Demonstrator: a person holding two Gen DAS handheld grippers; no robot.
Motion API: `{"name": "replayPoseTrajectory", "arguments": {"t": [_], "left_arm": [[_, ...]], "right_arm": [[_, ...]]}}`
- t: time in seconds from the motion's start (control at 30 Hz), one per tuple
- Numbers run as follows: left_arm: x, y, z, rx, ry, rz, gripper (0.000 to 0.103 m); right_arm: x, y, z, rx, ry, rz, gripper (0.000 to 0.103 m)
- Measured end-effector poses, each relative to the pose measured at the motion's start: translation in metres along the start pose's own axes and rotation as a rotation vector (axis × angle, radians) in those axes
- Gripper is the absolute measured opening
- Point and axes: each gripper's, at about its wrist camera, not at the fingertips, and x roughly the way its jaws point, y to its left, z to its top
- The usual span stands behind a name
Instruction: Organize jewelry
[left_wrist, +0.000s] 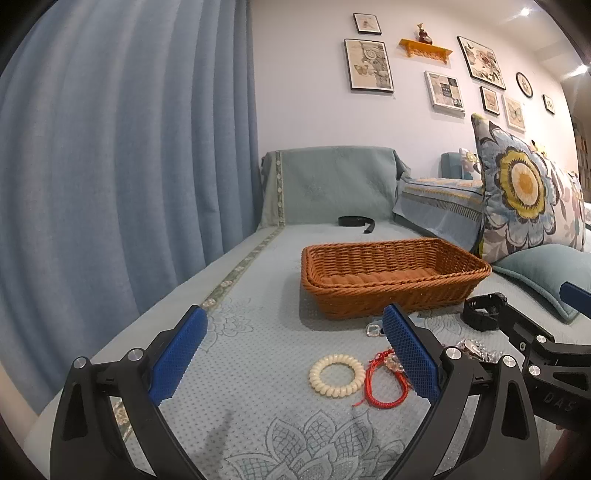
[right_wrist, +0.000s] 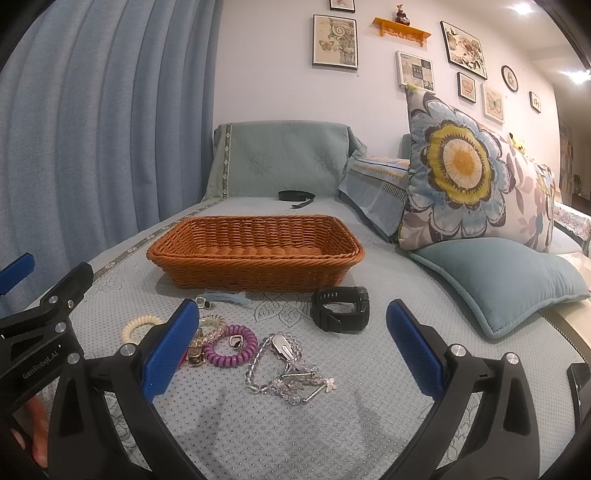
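Cream bracelet (left_wrist: 337, 375) between spread left tongs (left_wrist: 291, 354).

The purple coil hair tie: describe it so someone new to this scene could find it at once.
Start at the wicker basket on the blue-green sofa cover. In front of it lies a scatter of jewelry; the purple coil hair tie lies beside the clear bead chain. It is the only purple piece, with a small ring inside its loop.

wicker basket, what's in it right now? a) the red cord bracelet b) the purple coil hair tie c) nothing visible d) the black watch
c: the wicker basket shows only its bare woven floor, while the purple coil hair tie, black watch and red cord bracelet all lie on the sofa cover in front of it.
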Motion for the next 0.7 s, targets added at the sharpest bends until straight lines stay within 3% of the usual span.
{"name": "replayPoseTrajectory", "arguments": {"t": [0.23, 0.53, 0.6, 0.7], "left_arm": [[0.002, 0.002, -0.001, -0.006, 0.011, -0.005, 0.093], [0.025, 0.036, 0.006, -0.119, 0.100, -0.049, 0.093], [0.036, 0.046, 0.010, -0.134, 0.149, -0.085, 0.093], [0.066, 0.066, 0.009, -0.179, 0.316, -0.215, 0.088]], "right_arm": [[0.000, 0.000, 0.000, 0.001, 0.003, -0.002, 0.096], [0.008, -0.002, 0.005, -0.013, 0.058, -0.014, 0.096], [0.010, -0.005, 0.008, -0.025, 0.087, -0.001, 0.091], [0.012, -0.013, 0.016, -0.034, 0.129, 0.027, 0.077]]}}
